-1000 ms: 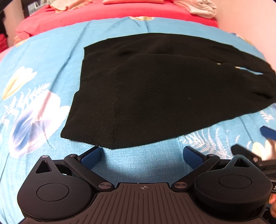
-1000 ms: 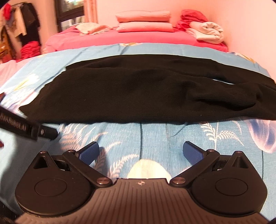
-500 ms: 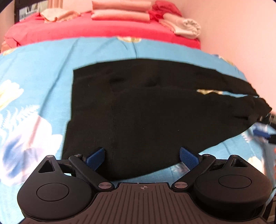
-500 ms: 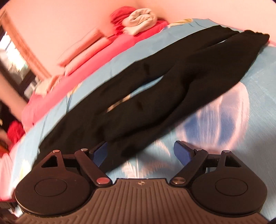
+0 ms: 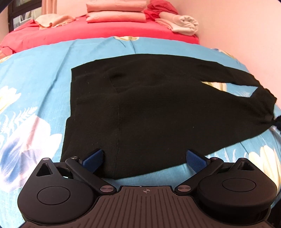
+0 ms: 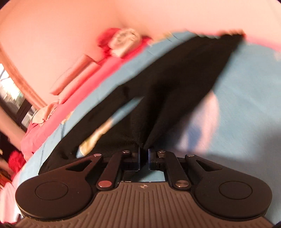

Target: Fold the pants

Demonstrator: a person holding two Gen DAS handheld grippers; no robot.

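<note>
Nearest to me, the left tool (image 5: 143, 157) hangs low over the near waist end of the black pants (image 5: 149, 112), its blue fingers (image 5: 92, 158) spread wide to either side of the hem. A second ago those fingers stood short of the cloth, over bare blue sheet; now they straddle the waistband edge, though the pads press on nothing yet.

The bigger change is at the other end. The right tool (image 6: 144, 157), which was gaping open a moment back and facing the pants square on, has rolled hard over and snapped nearly shut on the pants (image 6: 158, 98). Black fabric is bunched into a pinch between its pads, with folds fanning away from the grip. From the left view I can see the same thing at the far right edge, where the leg cloth is drawn to a gathered point, lifted a little off the bed (image 5: 35, 73).

The pants otherwise lie flat across the flowered blue sheet, waist to the left, legs running off to the right with a sliver of sheet showing between them.

I read this as the start of the first fold: one end is caught, the other is lined up but not gripped. The left tool probably needs to close on the waistband before anything gets carried over.

Beyond, the folded pink bedding (image 5: 116, 13) and a rolled pale towel (image 5: 184, 22) sit against the wall on the red cover.
</note>
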